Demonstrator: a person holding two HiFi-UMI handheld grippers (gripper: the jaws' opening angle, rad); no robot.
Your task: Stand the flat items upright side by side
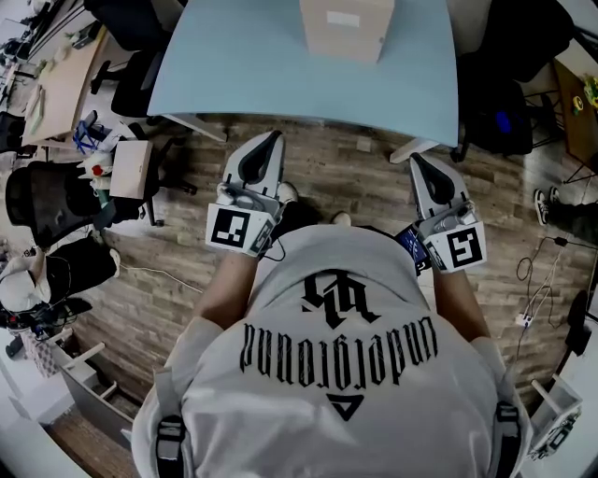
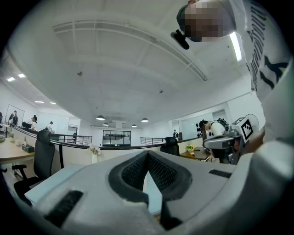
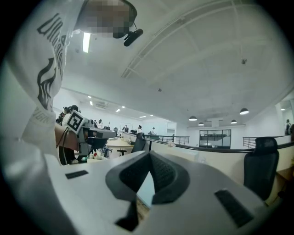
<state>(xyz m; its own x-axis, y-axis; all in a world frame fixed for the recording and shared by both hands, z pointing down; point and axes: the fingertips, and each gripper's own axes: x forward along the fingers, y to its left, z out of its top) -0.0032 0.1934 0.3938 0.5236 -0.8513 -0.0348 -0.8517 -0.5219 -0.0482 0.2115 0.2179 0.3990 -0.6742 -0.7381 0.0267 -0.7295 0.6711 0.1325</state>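
Observation:
A person in a white printed T-shirt (image 1: 336,373) holds both grippers level, pointing at a light blue table (image 1: 243,65). A cardboard box (image 1: 346,26) stands at the table's far middle. No flat items show in any view. My left gripper (image 1: 272,138) is shut and empty, short of the table's near edge. My right gripper (image 1: 417,161) is also shut and empty, beside a table leg. In the left gripper view the jaws (image 2: 147,154) meet with nothing between them; the right gripper view shows the same (image 3: 149,154). Each gripper view also catches the other gripper's marker cube (image 2: 245,127) (image 3: 74,121).
White table legs (image 1: 194,123) splay onto the wooden floor (image 1: 336,177). Black office chairs (image 1: 47,201) and a small white cabinet (image 1: 129,168) crowd the left. Another dark chair (image 1: 500,117) stands at the table's right end. Cables (image 1: 542,280) lie on the floor at right.

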